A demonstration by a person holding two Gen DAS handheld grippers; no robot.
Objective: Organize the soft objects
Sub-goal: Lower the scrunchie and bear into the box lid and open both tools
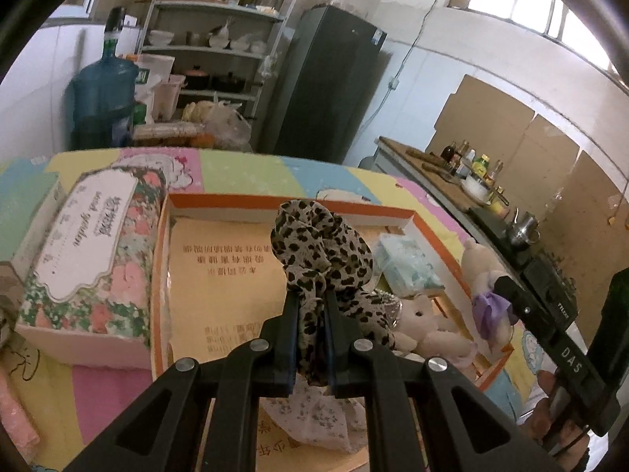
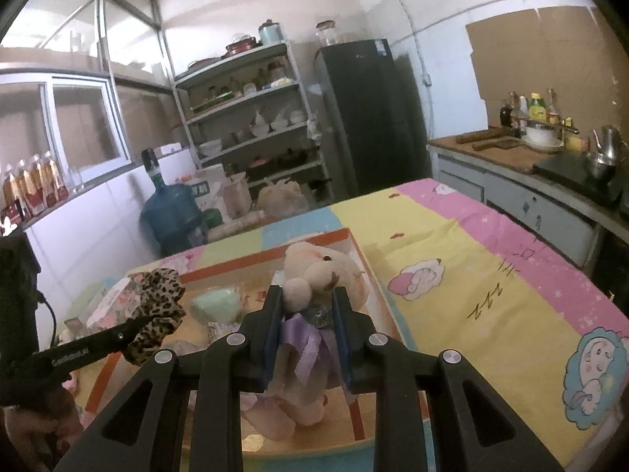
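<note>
White letters "DAS" on the black right gripper [image 1: 507, 295] body, upside-down Chinese characters, unreadable, on the shallow orange-rimmed cardboard tray [image 1: 220, 275] floor

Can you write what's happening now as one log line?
left gripper: holds scarf | right gripper: holds teddy bear | both above box

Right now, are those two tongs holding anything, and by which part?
Yes. The left tongs pinch the leopard-print scrunchie by its lower folds. The right tongs clamp the small teddy bear around its body, at the purple ribbon.
</note>
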